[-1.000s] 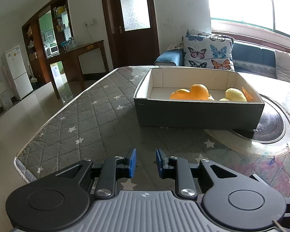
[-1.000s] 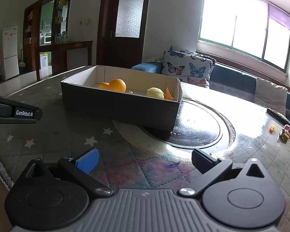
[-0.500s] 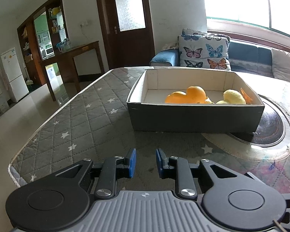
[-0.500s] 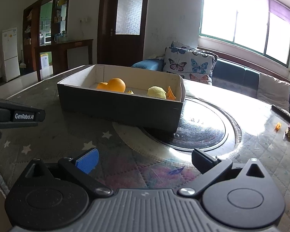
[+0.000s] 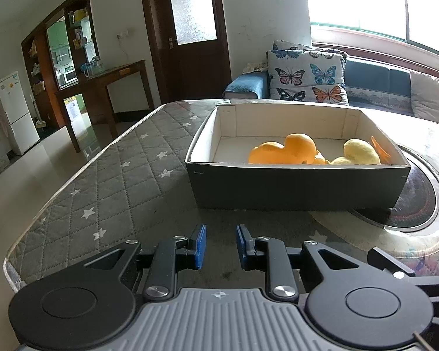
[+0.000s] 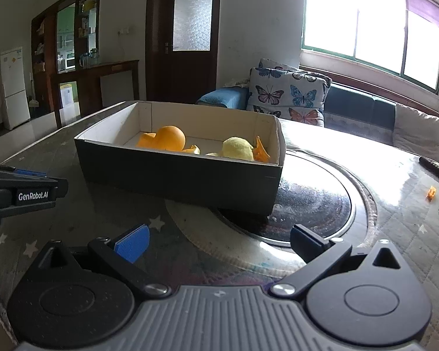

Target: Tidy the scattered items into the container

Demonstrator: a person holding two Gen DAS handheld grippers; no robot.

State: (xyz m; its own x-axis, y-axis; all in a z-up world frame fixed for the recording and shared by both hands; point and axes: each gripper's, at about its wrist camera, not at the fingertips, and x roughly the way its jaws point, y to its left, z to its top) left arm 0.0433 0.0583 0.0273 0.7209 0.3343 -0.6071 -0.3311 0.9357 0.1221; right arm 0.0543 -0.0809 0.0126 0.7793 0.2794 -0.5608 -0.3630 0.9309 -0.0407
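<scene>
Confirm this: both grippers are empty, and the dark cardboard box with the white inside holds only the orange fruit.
Not quite. Both grippers, left and right, are empty, but the dark cardboard box also holds a pale yellow fruit beside the orange fruit, as the right wrist view shows.

Both grippers, left gripper [image 5: 220,245] and right gripper [image 6: 219,241], share black linkages, silver screws, ribbed grey housing, blue-padded jaws; white "GenRobot.AI" lettering marks the left's side

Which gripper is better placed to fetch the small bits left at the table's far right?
Right. The right gripper has its jaws wide apart, and the orange scrap shows only in its view. The left gripper, jaws narrow, faces the box.
</scene>
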